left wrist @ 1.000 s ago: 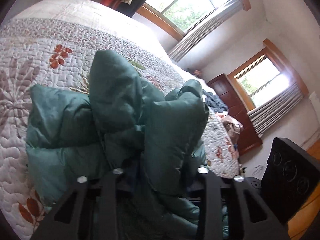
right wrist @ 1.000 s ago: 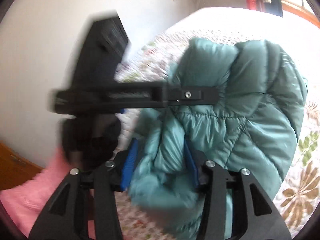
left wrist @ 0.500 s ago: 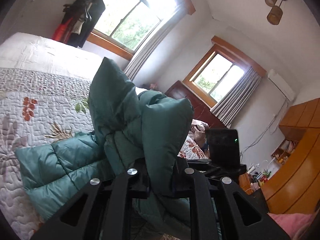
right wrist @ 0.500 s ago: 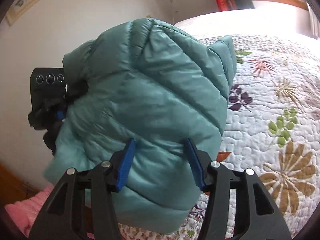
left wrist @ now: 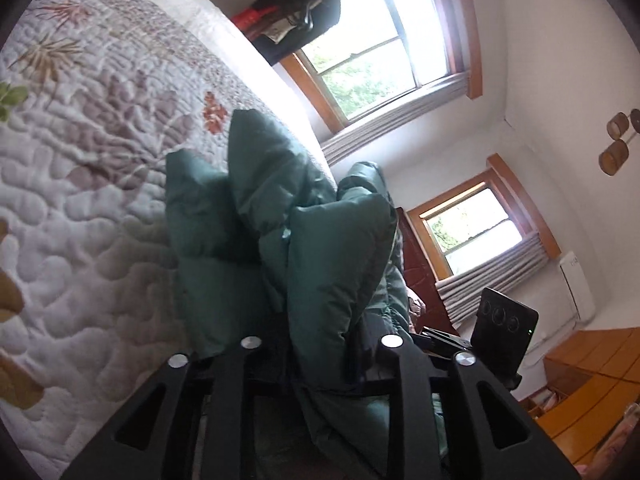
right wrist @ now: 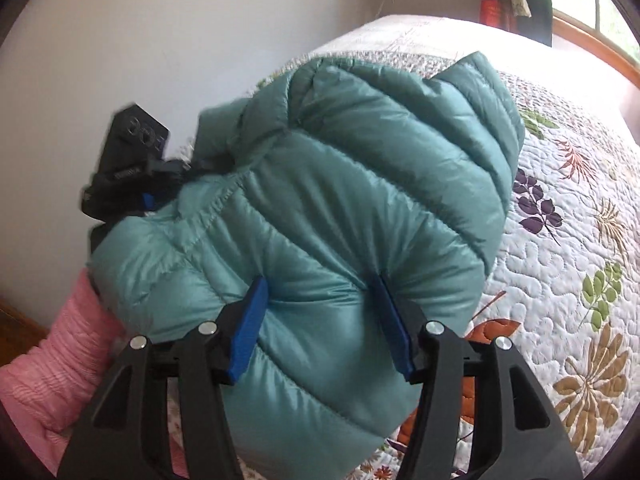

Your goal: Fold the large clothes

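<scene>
Left wrist view shows the left gripper [left wrist: 318,344] with its black jaws narrowed on a thick bunch of the teal quilted puffer jacket [left wrist: 320,264], which rises in puffy lobes above the fingers and trails down between them. Behind it lies the white floral quilted bedspread [left wrist: 80,184], with two wood-framed windows [left wrist: 384,44] beyond, dark clothes on a hanger [left wrist: 296,4] by the nearer one, and the other tool's black housing [left wrist: 502,330] at the lower right. Right wrist view shows the right gripper [right wrist: 326,320], its blue-padded fingers [right wrist: 252,320] pinching a fat fold of the same jacket, which bulges over them, lifted above the bedspread's near edge. The left gripper sits at the jacket's far left side, and a pink knitted sleeve [right wrist: 52,360] fills the lower left corner. Both tools are raised and tilted, holding the jacket bunched between them off the bed. As a judgement, the folding is at an early or middle stage: no neat fold shows, and laying flat, squaring and folding remain.
</scene>
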